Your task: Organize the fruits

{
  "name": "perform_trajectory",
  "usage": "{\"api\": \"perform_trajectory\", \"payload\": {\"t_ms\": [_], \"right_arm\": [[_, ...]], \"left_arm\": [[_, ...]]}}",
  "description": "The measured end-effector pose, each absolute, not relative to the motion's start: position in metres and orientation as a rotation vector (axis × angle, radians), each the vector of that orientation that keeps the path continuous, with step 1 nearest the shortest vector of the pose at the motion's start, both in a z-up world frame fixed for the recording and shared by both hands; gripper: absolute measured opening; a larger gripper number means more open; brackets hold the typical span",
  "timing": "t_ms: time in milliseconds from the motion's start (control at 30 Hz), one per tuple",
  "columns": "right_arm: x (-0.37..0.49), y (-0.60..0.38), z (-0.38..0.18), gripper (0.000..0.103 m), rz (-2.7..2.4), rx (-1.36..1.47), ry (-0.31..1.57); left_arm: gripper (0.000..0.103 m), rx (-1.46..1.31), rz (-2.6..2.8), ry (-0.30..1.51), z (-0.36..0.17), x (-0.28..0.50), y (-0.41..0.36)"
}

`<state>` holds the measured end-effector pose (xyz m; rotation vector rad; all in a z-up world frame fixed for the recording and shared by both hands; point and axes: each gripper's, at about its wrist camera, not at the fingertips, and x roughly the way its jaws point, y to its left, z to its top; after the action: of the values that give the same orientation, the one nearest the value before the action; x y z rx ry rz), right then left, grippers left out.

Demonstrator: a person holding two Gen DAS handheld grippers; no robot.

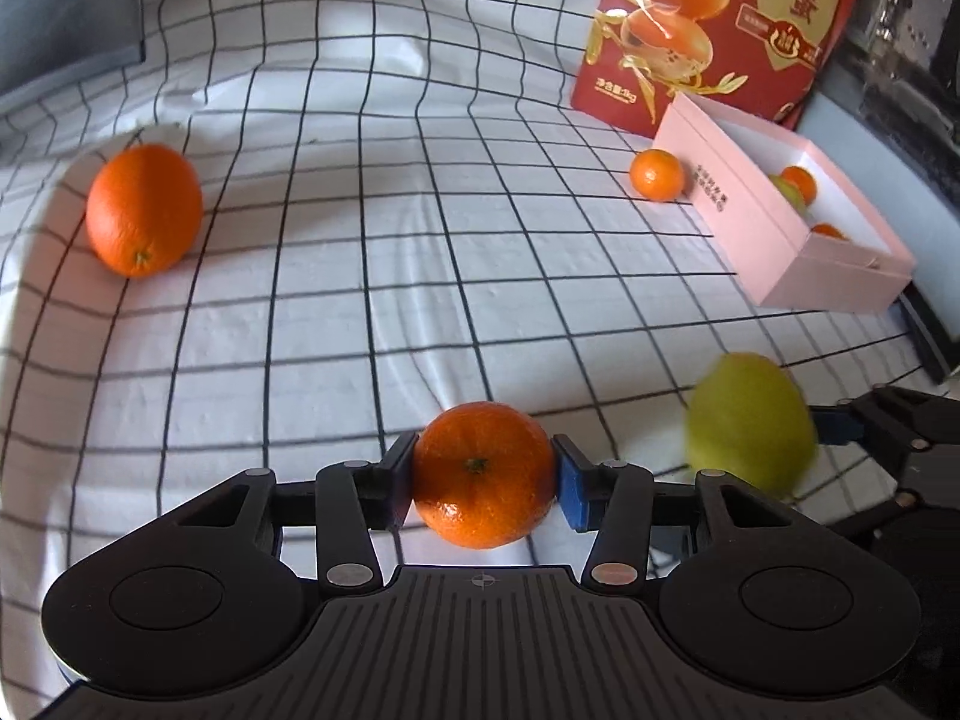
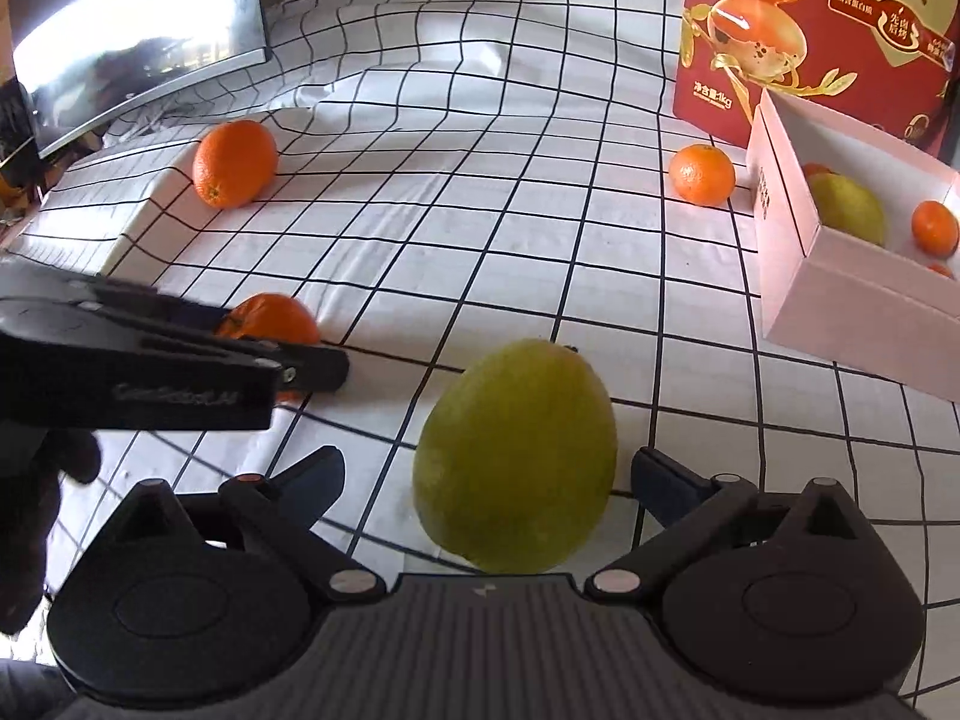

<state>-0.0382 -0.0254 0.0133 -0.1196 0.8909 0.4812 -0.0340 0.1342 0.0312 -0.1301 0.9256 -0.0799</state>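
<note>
On a grid-checked cloth, the left gripper [image 1: 483, 477] clamps a glossy stem-topped mandarin [image 1: 483, 474]; at right, the right gripper [image 2: 486, 477] gapes around a dull green pear [image 2: 516, 456], pads clear.

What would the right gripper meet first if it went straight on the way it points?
The green fruit, which sits between the open fingers of the right gripper; its palm would probably reach it first. Beyond lies only the checked cloth.
</note>
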Motion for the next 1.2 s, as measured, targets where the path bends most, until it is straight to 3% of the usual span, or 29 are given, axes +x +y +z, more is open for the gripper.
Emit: {"api": "perform_trajectory", "payload": {"t_ms": [67,367,633,1200], "right_arm": [[-0.037,-0.029,0.017,0.095,0.481,-0.106,0.914],[-0.040,-0.034,0.044,0.095,0.486,-0.071,0.883],[-0.018,-0.031,0.039,0.089,0.384,-0.077,0.929],[-0.044,-0.049,0.036,0.089,0.392,-0.114,0.942]], "left_arm": [[0.052,-0.141,-0.088,0.914,0.035,-0.041,0.134],[0.052,-0.205,-0.028,0.933,0.048,-0.051,0.150],[0.052,-0.226,-0.044,0.946,0.048,-0.053,0.155],[0.052,-0.200,-0.081,0.986,0.040,-0.048,0.146]]}}
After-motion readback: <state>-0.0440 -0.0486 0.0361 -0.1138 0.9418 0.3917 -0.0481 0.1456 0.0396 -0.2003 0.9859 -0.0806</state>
